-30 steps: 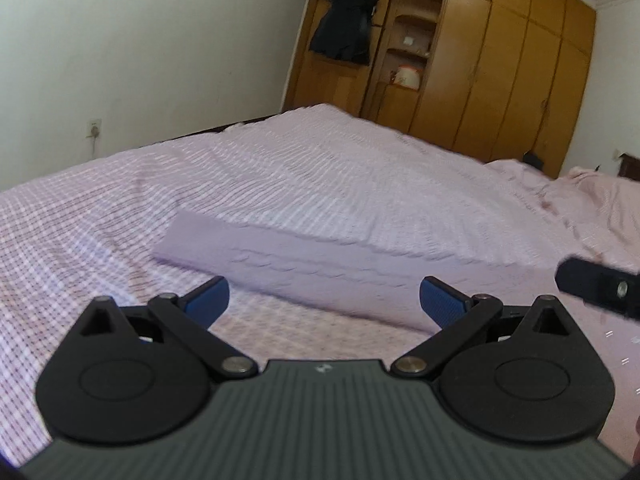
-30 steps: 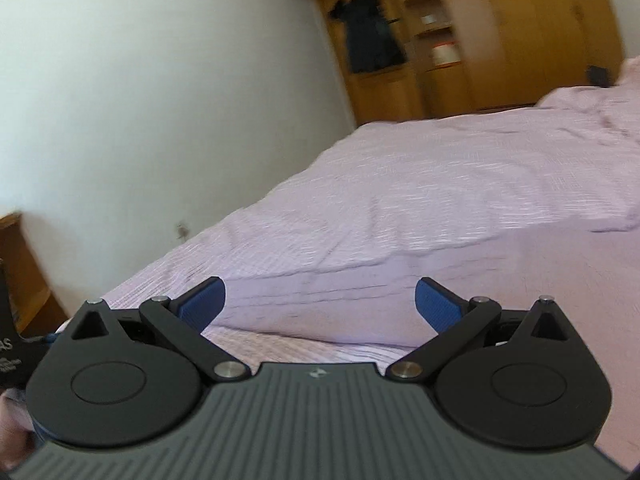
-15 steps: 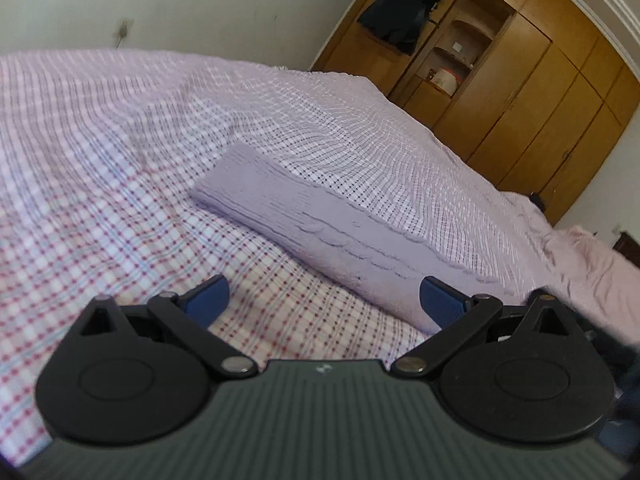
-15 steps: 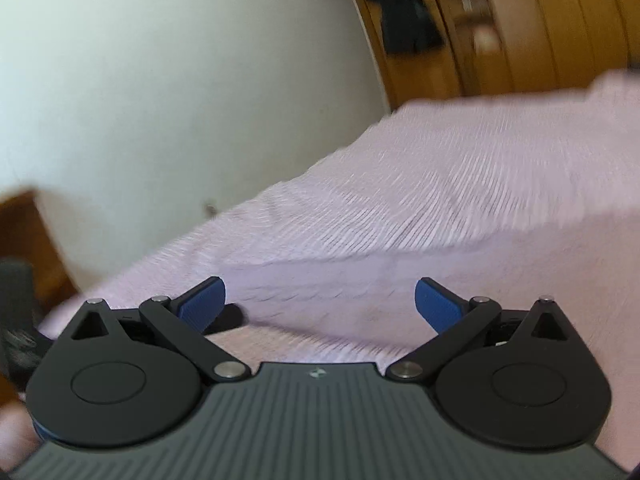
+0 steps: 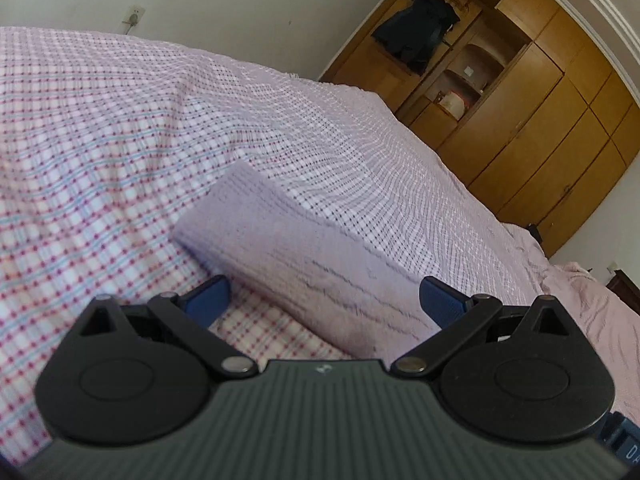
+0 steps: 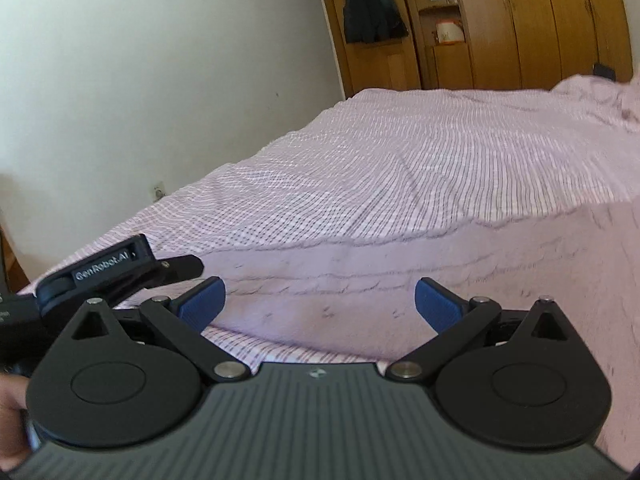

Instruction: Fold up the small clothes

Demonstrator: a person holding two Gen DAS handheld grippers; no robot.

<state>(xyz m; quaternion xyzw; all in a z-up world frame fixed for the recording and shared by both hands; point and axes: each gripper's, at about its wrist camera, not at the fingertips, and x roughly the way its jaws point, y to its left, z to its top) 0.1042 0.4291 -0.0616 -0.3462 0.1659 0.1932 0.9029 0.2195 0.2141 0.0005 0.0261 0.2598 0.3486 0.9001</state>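
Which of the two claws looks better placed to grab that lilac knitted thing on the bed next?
Probably the left gripper: its open jaws straddle the near end of the folded lilac knit. The right gripper, also open, faces the long side, mid-length.

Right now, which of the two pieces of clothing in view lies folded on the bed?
The lilac knitted garment, lying folded on the checked bedsheet before the open left gripper. The dark jacket hangs on the wooden wardrobe instead.
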